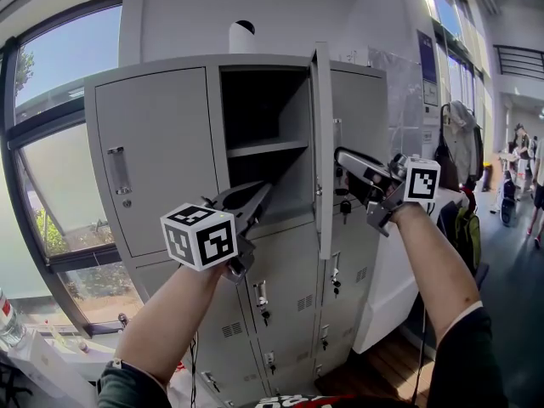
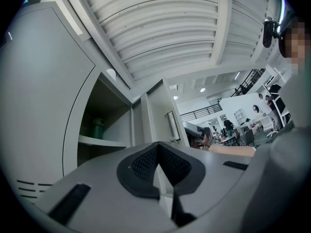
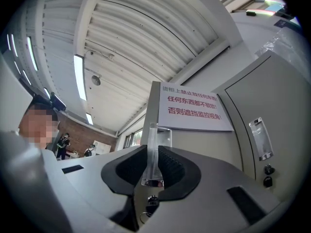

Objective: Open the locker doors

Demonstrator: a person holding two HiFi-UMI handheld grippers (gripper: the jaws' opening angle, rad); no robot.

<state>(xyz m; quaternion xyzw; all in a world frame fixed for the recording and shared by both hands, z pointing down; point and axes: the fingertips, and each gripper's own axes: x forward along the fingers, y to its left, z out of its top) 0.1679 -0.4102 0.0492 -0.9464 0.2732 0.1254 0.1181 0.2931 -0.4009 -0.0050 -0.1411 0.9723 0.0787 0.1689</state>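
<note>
Head view: the right gripper (image 1: pixel 347 170) sits at the outer face of the open door (image 1: pixel 321 151), nearer to it than the left gripper (image 1: pixel 257 195). Left gripper view: jaws together, empty, with the door ahead and to the right. Right gripper view: jaws clamp the upright handle (image 3: pixel 151 135).

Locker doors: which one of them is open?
The upper middle door: it stands swung out, baring its shelf. The upper left door and the lower doors are shut.
</note>
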